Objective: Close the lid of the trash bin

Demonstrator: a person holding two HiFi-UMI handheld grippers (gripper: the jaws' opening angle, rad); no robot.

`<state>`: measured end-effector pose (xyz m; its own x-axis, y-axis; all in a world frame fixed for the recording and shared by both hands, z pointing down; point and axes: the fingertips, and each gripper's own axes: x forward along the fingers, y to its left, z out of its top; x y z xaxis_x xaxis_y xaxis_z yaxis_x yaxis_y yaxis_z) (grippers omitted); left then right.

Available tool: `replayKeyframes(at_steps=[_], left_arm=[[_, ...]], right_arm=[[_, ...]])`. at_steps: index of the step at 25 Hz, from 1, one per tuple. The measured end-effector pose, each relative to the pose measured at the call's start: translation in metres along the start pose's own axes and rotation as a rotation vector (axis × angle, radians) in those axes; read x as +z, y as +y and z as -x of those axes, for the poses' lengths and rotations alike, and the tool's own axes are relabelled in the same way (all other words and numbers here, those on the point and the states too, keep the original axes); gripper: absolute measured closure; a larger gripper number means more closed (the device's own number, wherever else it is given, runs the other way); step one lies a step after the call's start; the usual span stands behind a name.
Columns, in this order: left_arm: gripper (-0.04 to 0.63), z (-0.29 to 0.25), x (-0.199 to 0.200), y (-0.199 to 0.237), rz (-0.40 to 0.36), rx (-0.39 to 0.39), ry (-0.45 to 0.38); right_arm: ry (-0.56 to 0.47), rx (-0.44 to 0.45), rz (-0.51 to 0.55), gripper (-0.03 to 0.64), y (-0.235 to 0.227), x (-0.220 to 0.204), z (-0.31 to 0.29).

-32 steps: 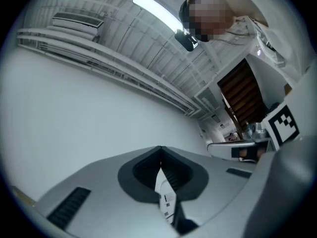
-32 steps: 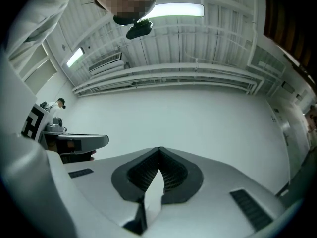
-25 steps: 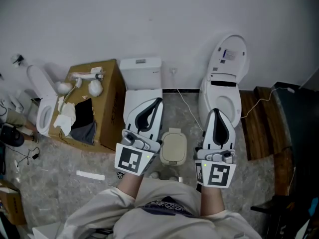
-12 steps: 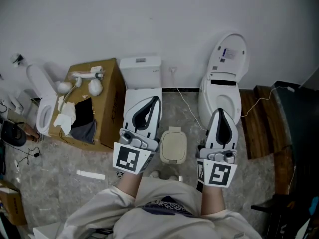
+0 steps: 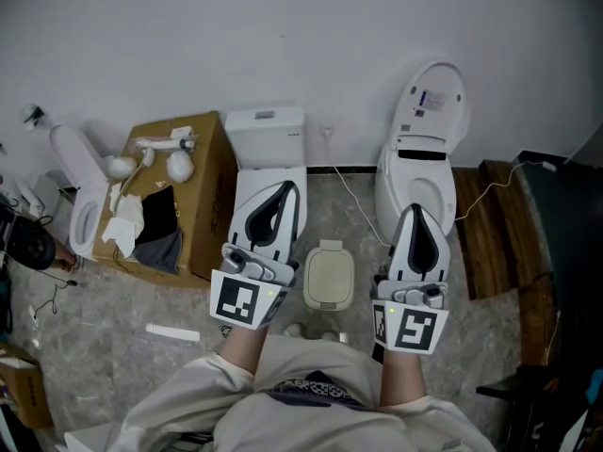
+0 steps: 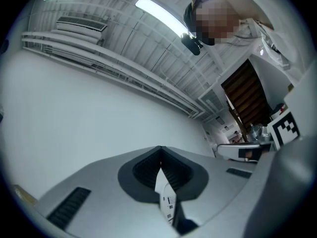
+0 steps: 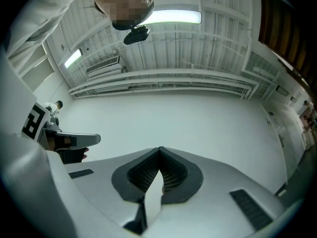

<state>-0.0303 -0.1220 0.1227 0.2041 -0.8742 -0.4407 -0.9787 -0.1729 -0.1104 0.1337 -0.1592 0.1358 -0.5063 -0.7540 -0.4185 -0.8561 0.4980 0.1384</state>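
**Head view.** The trash bin (image 5: 329, 251) stands on the floor between the left gripper (image 5: 292, 192) and the right gripper (image 5: 415, 213). It is nearer the left and touches neither, and its beige lid (image 5: 328, 284) appears to lie flat. Both grippers have their jaws pressed together with nothing between them.

Beyond the left gripper is a white toilet tank (image 5: 268, 136), with a cardboard box (image 5: 209, 205) on its outer side. Beyond the right gripper is a toilet (image 5: 426, 153) with its seat raised. A cable (image 5: 350, 199) crosses the floor between them.

**Gripper views.** Both are tilted upward and show only the wall (image 7: 188, 118) and a ceiling light (image 7: 171, 17), not the bin.

**Open room.** Bare floor (image 5: 113, 299) lies outside the left gripper, towards the person.
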Motion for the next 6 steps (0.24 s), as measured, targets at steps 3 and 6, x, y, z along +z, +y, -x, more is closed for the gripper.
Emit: replayKeyframes(at_steps=[3, 6], left_arm=[[0.598, 0.0003, 0.0014, 0.0027, -0.004, 0.004, -0.002], [0.598, 0.0007, 0.0023, 0.0059, -0.010, 0.010, -0.005]], right_arm=[[0.001, 0.004, 0.013, 0.612, 0.0013, 0.0009, -0.0012], [0.001, 0.009, 0.022, 0.612, 0.0024, 0.0010, -0.0030]])
